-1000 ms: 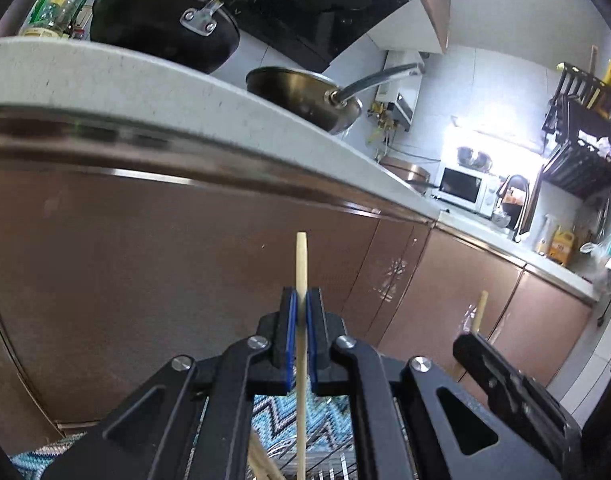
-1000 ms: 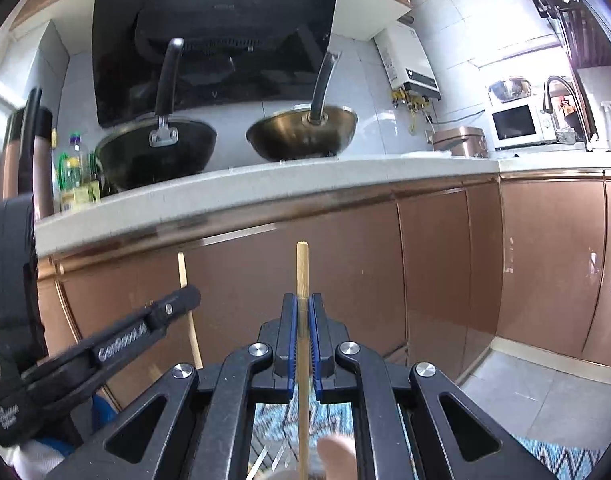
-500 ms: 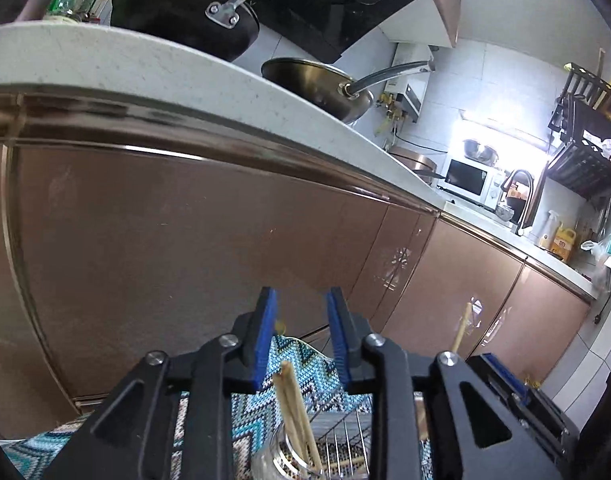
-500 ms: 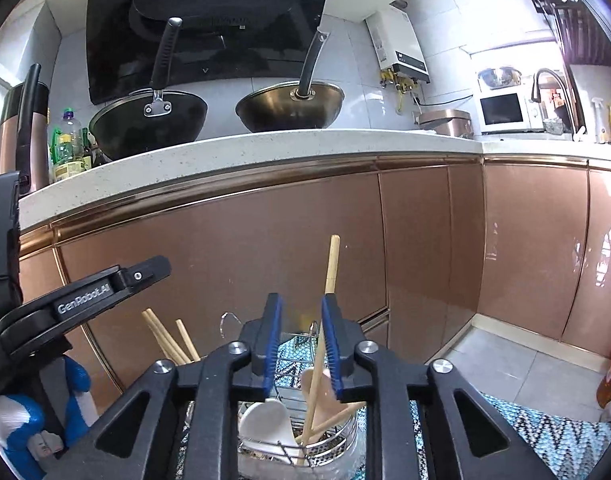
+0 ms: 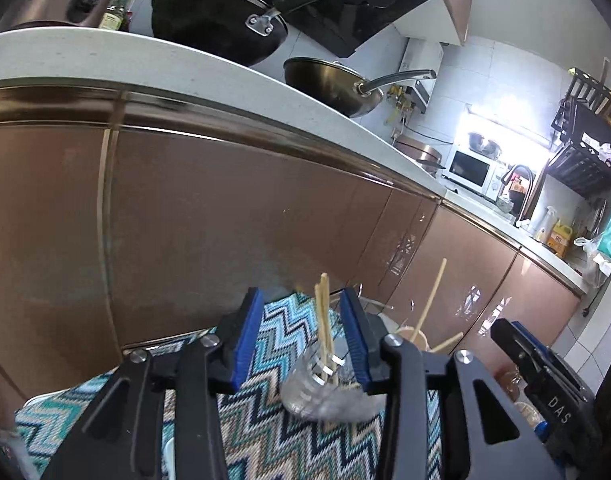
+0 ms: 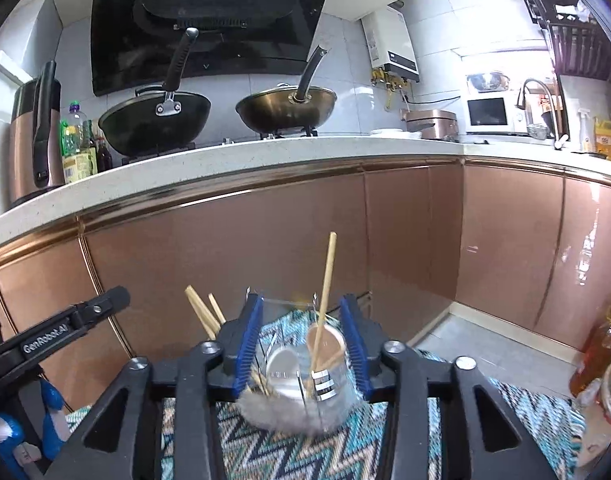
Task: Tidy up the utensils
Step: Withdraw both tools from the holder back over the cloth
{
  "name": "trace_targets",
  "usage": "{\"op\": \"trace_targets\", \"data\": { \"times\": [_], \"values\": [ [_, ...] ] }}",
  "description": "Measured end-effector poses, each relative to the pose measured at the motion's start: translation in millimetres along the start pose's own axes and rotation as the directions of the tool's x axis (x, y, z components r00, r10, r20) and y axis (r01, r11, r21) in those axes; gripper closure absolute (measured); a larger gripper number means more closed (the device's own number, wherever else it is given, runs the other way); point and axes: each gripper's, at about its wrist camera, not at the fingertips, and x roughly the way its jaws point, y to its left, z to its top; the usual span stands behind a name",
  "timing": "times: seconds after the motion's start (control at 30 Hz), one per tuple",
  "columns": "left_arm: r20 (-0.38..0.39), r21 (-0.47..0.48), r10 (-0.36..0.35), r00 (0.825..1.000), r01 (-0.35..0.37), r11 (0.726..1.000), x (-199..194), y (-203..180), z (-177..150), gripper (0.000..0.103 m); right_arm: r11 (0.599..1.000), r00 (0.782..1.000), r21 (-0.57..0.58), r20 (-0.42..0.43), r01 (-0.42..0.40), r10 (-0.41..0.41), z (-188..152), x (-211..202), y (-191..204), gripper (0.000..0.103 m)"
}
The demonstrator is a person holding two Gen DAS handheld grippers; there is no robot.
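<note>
In the left wrist view my left gripper [image 5: 301, 336] has its jaws opening, with nothing pressed between the blue pads [image 5: 247, 336]. Just beyond them a pair of wooden chopsticks [image 5: 323, 320] stands in a shiny utensil holder [image 5: 325, 392]. My right gripper [image 6: 301, 344] is also opening and holds nothing. Ahead of it the utensil holder [image 6: 301, 396] contains a wooden spoon [image 6: 327, 280], a white spoon [image 6: 281, 360] and the chopsticks [image 6: 203, 312]. Each gripper shows at the edge of the other's view, the right gripper [image 5: 545, 380] and the left gripper [image 6: 65, 328].
The holder stands on a zigzag-patterned cloth [image 6: 265, 452]. Brown cabinet doors [image 6: 265, 248] rise close behind it under a white counter [image 6: 225, 168] with two woks. An orange bottle [image 6: 597, 352] and a beige object stand at the right.
Both grippers were shut on upright wooden sticks; both have let go, spread their jaws and drawn back. The sticks now stand in the holder.
</note>
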Motion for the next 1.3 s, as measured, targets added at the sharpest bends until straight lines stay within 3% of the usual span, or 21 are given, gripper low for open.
{"op": "trace_targets", "data": {
  "times": [0.3,0.53,1.3],
  "values": [
    [-0.010,-0.004,0.018,1.000,-0.018,1.000,-48,15,-7,0.060,0.999,0.998,-0.011,-0.045,0.046,-0.047,-11,-36,12,0.045],
    [-0.004,-0.008,0.020,1.000,-0.020,1.000,-78,22,-5,0.053,0.998,0.996,-0.030,-0.060,0.061,-0.063,-12,-59,22,0.044],
    [0.021,0.030,-0.014,1.000,0.014,0.999,-152,19,5,0.051,0.993,0.994,-0.048,-0.013,0.112,-0.113,-10,-140,31,0.044]
  ]
}}
